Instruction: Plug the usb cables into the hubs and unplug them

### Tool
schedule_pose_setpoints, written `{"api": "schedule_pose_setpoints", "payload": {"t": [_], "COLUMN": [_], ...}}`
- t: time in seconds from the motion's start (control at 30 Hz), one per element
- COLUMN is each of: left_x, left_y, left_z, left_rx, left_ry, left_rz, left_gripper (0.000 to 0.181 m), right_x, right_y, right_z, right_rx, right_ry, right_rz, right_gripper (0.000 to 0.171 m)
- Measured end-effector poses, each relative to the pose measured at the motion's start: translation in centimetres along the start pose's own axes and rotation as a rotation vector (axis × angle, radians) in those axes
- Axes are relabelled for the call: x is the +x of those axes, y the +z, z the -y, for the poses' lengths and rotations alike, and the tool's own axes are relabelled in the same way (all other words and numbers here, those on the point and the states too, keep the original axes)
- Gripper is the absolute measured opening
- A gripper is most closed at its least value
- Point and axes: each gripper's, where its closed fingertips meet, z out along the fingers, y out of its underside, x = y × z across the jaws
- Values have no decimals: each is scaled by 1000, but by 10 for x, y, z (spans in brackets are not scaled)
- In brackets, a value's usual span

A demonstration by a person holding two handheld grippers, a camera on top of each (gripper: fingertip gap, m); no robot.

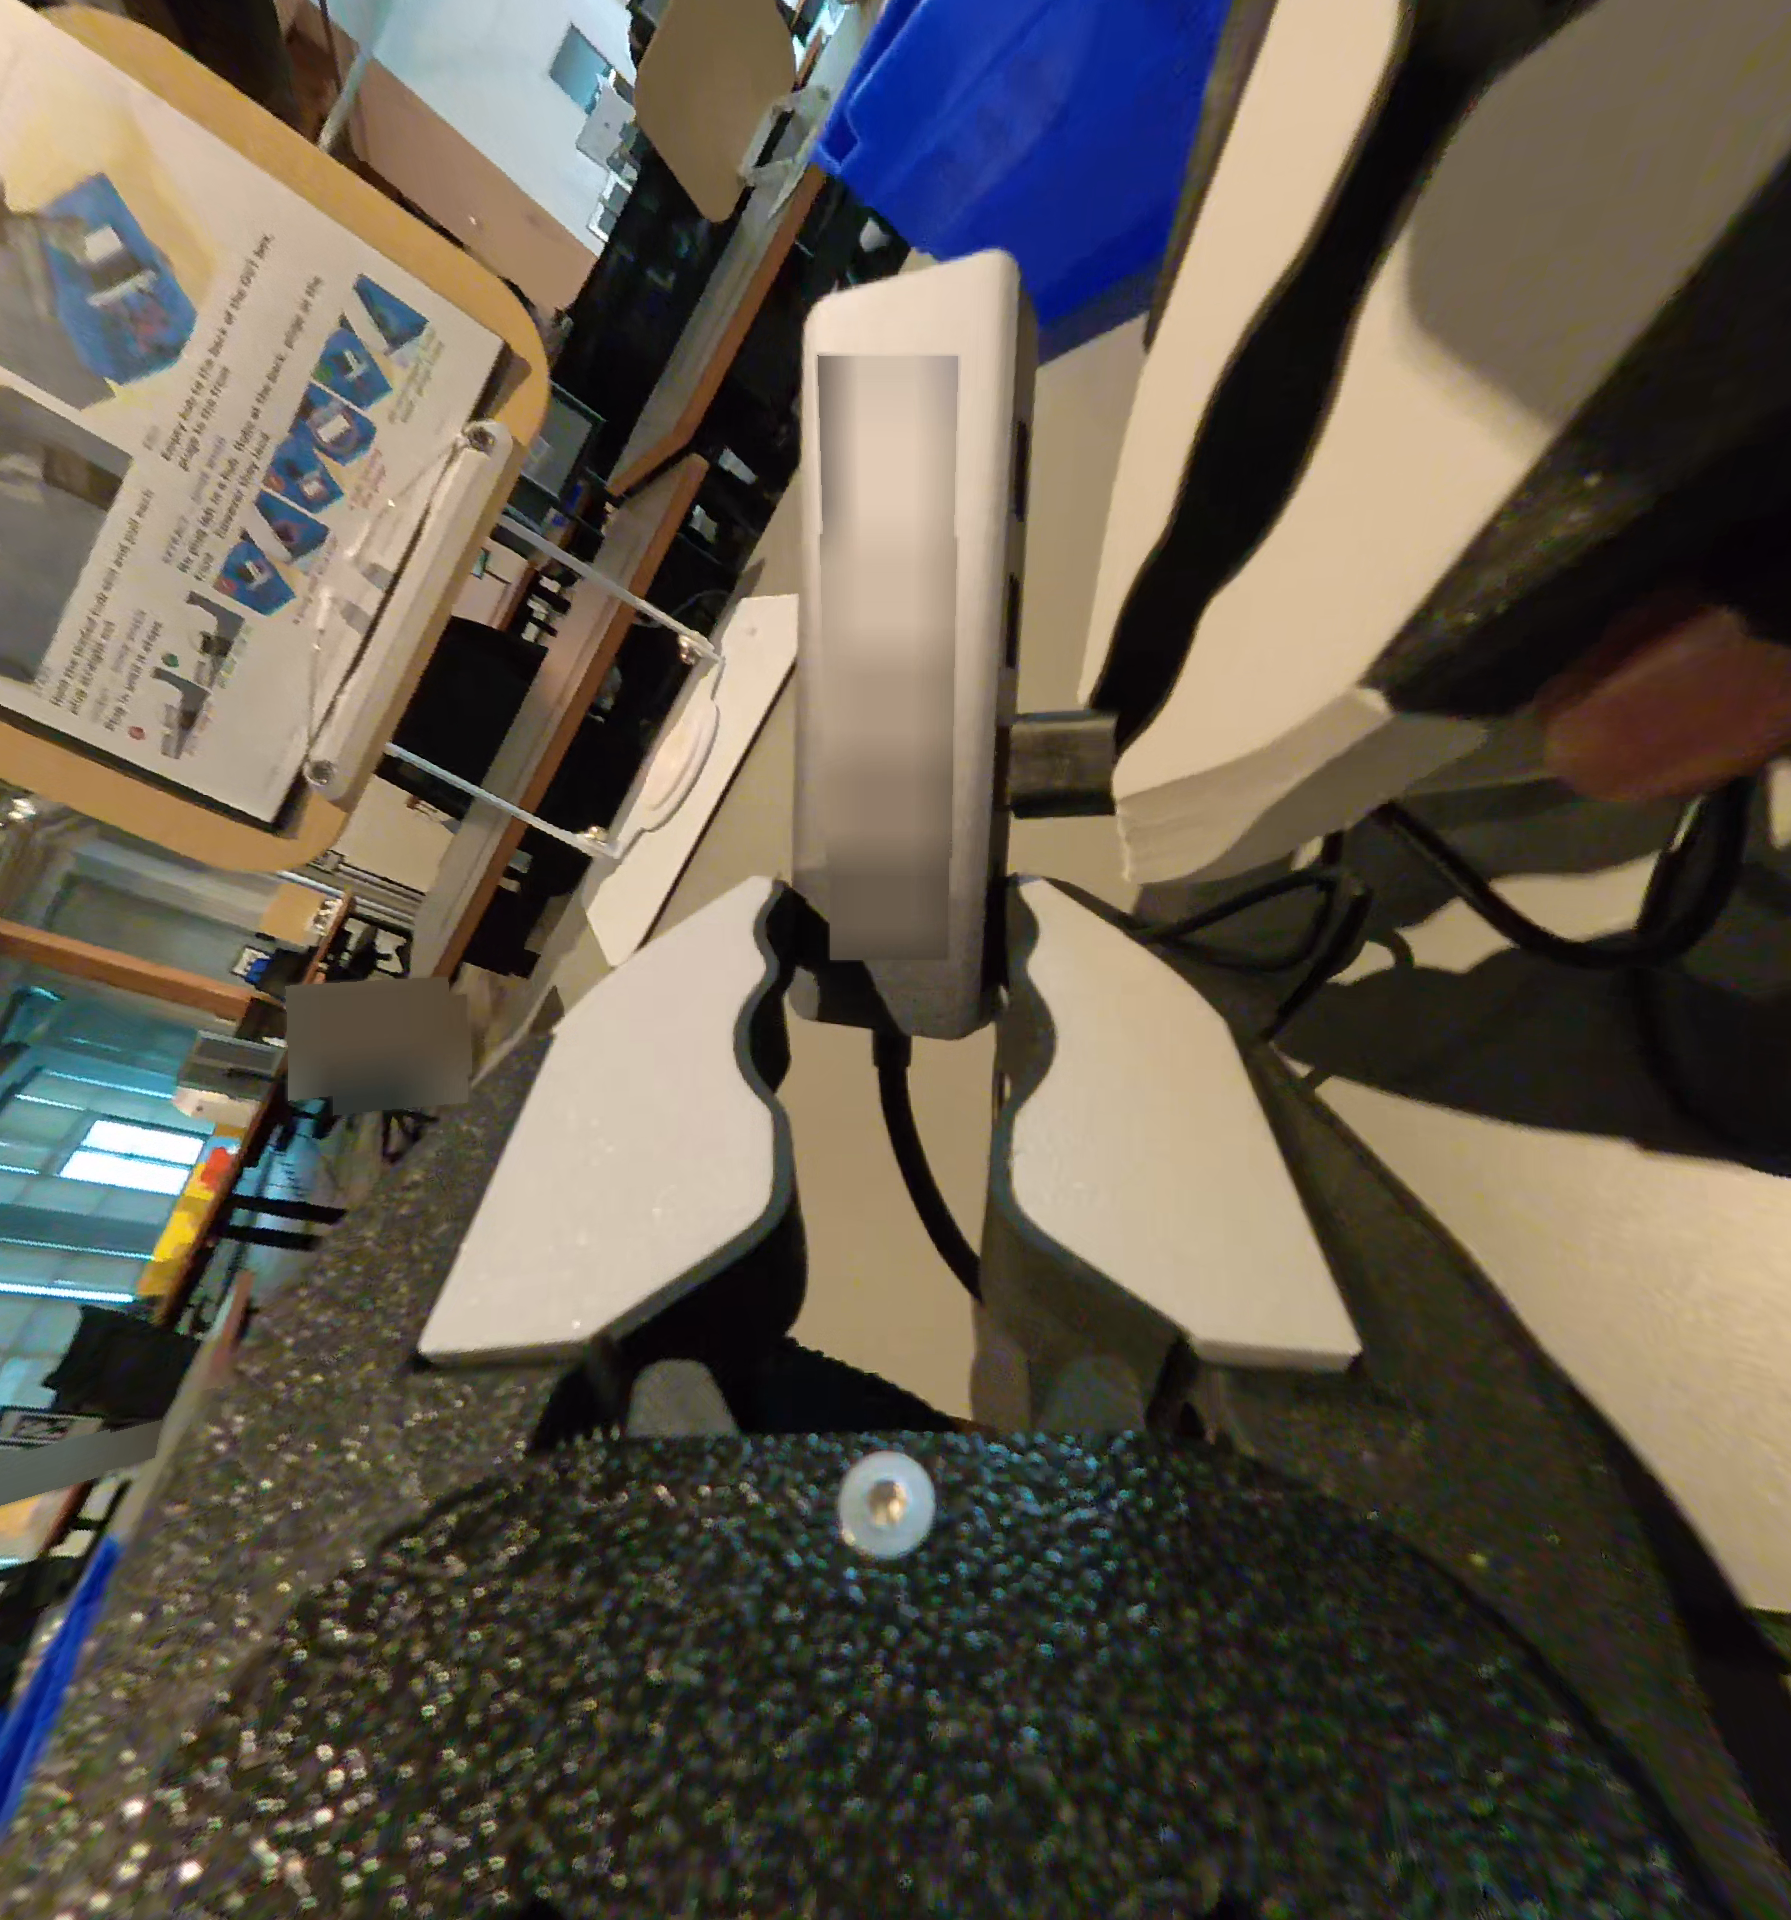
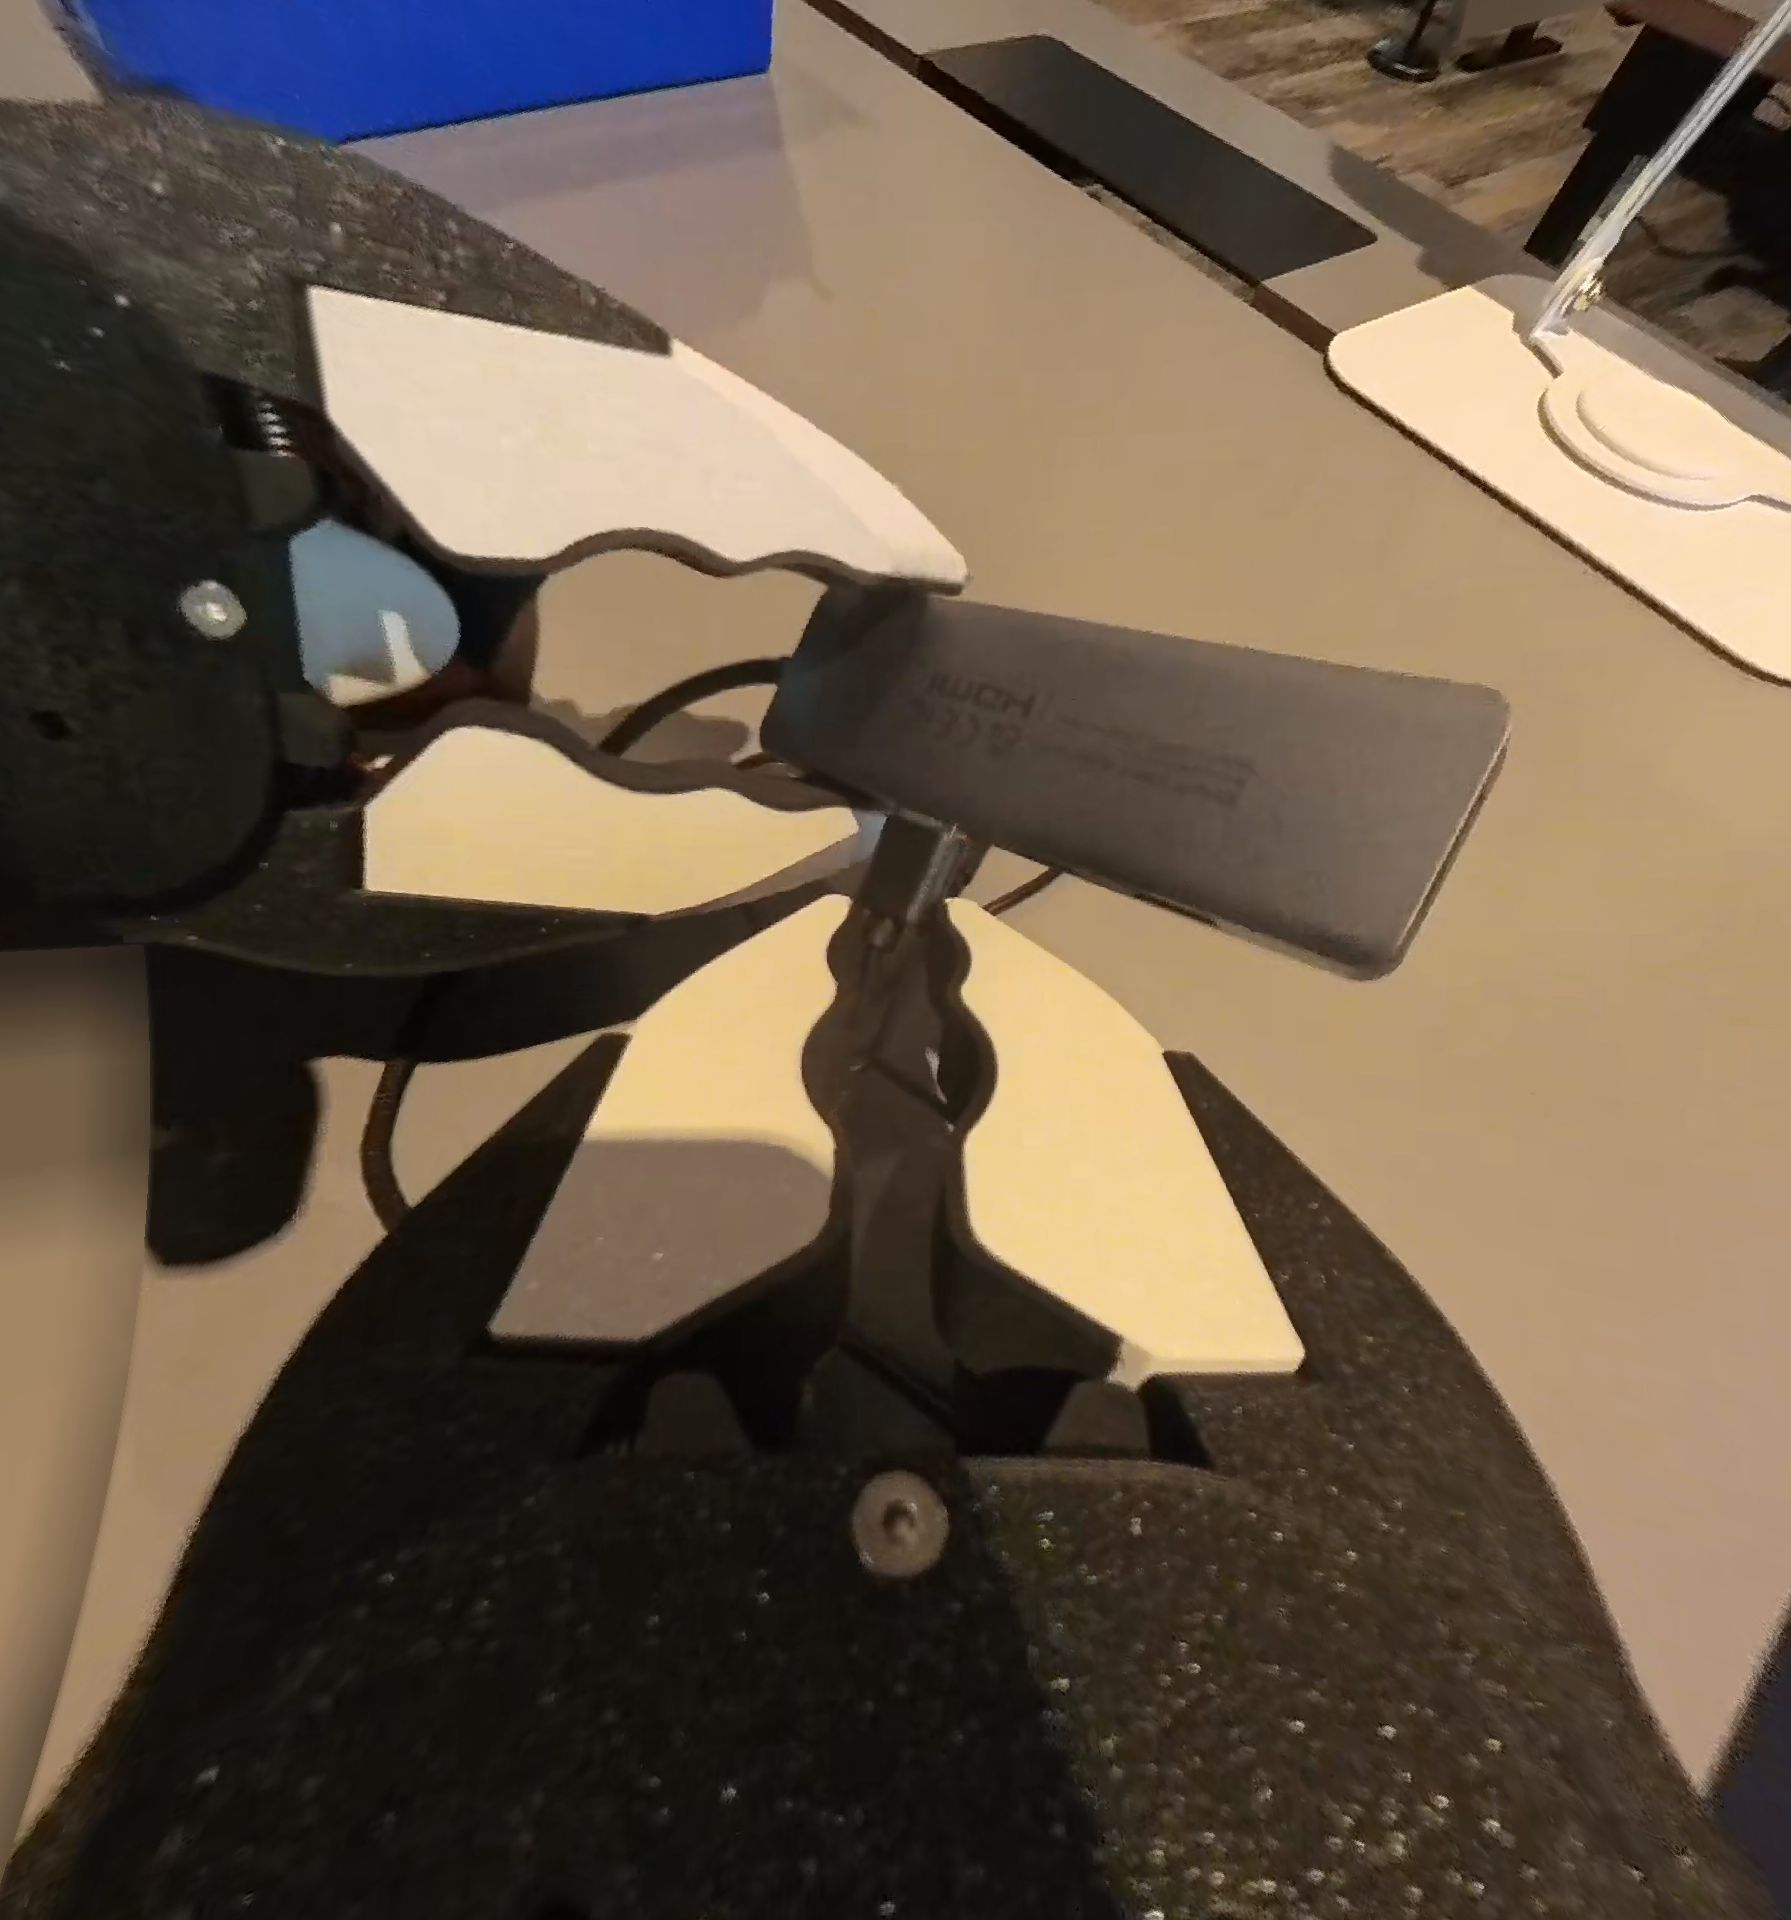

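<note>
- The left gripper comes in from the left side, its jaws clamped on one end of a slim grey USB hub, holding it in the air above the pale worktop.
- A black cable trails out of the hub's gripped end, down between the jaws.
- The right gripper has its jaws pinched shut on a black USB plug, which sits against a port on the hub's long edge; I cannot tell how far in it is.
- A blue bin stands on the worktop behind.
- At the far right, a clear stand on a white base.
</note>
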Motion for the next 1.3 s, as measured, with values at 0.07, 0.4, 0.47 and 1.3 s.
{"api": "schedule_pose_setpoints", "payload": {"t": [0.07,0.4,0.47,1.3], "left_x": [1,15,17,24], "left_y": [1,12,13,18], "left_z": [-2,-13,-14,-21], "left_rx": [-6,-42,-50,-110], "left_ry": [-18,-180,-199,-254], "left_rz": [-14,-155,-175,-246], "left_gripper": [38,38,37,38], "right_x": [0,2,2,5], "right_y": [1,6,7,10], "right_z": [-1,-7,-8,-15], "right_rx": [-7,-58,-70,-133], "right_ry": [-8,-52,-60,-127], "right_rz": [-10,-70,-78,-160], "right_gripper": [12,12,12,10]}}
